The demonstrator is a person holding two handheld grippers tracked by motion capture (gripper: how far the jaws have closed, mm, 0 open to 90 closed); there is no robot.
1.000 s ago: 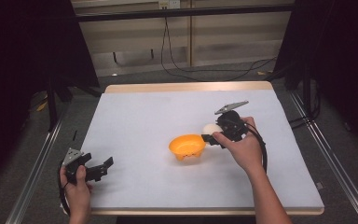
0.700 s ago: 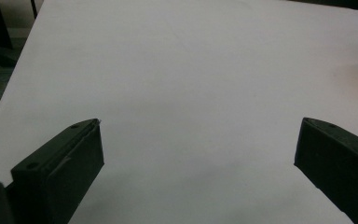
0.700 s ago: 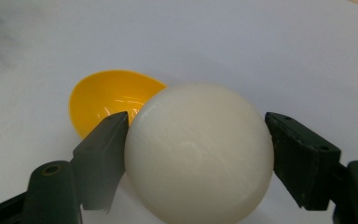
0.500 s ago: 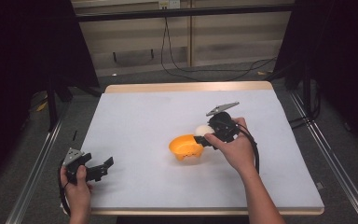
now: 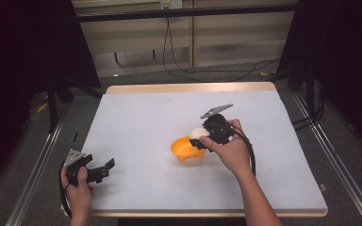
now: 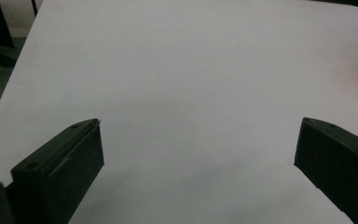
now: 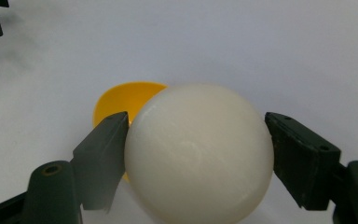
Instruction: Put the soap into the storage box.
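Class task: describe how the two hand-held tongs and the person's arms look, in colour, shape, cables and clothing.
Both tongs, left and right, are black with two flat, blocky jaws. Each carries a grey three-cornered plate on top and trails a black cable. Small round holes mark the jaws near their bases. The forearms are bare, with no sleeves or gloves showing.

There was one bench (image 5: pixel 136 122), covered in white. On it stood one orange bowl (image 5: pixel 185 149). There was one white ball (image 7: pixel 198 151), round and smooth, and it sat between the two black jaws of the right tongs (image 5: pixel 199 143), pressed from both sides. There were two tongs in all: the right one and the left tongs (image 5: pixel 104 168), whose two jaws stood wide apart over bare bench. Two hands held them, one hand (image 5: pixel 78 188) at the left and one hand (image 5: pixel 231 153) at the right. Each of the tongs carried one grey three-cornered plate, making two plates.
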